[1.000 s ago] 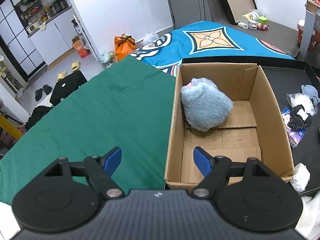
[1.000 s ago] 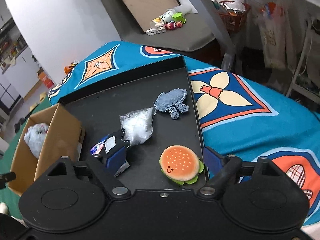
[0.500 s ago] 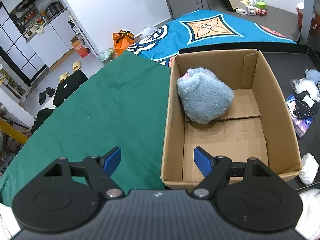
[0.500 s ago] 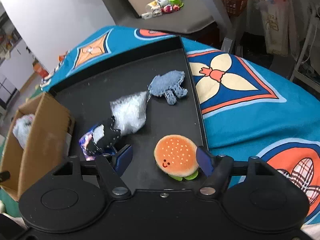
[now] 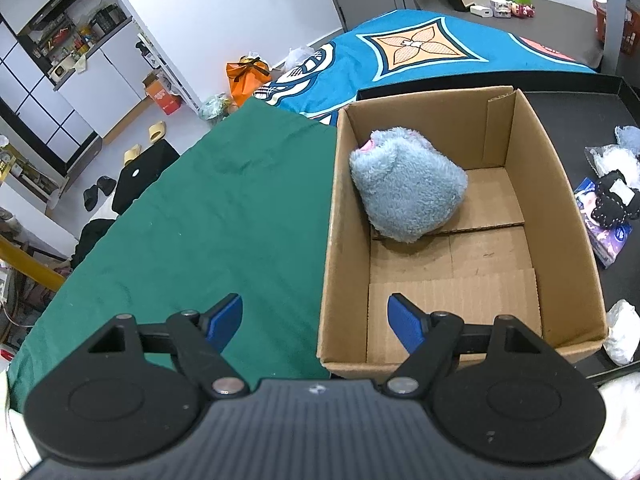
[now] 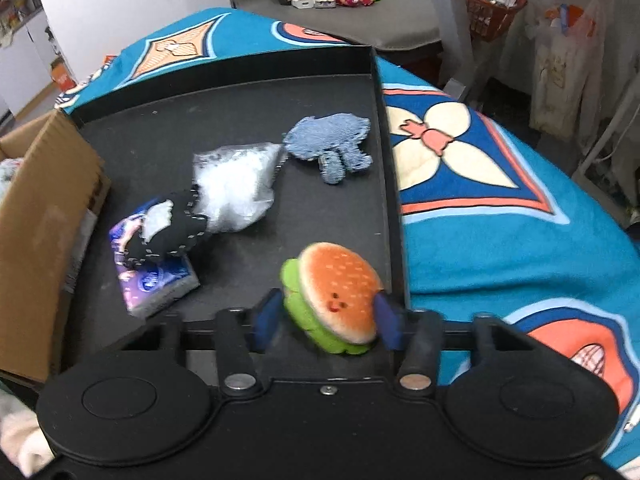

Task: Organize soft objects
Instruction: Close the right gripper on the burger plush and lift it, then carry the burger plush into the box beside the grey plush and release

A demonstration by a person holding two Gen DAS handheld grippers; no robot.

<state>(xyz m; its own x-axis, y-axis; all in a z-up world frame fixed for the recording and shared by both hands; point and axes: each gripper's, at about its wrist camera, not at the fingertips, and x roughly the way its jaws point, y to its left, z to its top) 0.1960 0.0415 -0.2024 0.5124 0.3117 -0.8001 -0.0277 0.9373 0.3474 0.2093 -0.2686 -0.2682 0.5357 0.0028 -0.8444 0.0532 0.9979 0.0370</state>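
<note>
**Ana:** Two blue pads flank the round plush burger toy (image 6: 334, 294), with its orange bun and green felt lettuce. It sits right between the fingers of the right gripper (image 6: 326, 318), at the near right corner of the black tray (image 6: 224, 92), close to the right rim.

**Ben:** Is it gripped?

**Ana:** The jaws are closing with the burger between them. Both pads look to be at its sides, the right one against the bun; blur keeps me from saying how firmly they press. The toy is tipped up on edge, face toward the camera, so its broad axis runs across the jaws.

**Ben:** And the left gripper (image 5: 316, 318)?

**Ana:** Wide open, holding nothing, over the near left wall of the brown cardboard box (image 5: 552, 168), one finger above the green cloth (image 5: 208, 216). The right hand is plainly the nearer to the burger.

**Ben:** What does each view add?

**Ana:** Only the left view shows inside the box: a fluffy pale-blue plush (image 5: 408, 196) at the far left, floor bare nearer us. Only the right view shows the burger; the box lies to its left.
</note>
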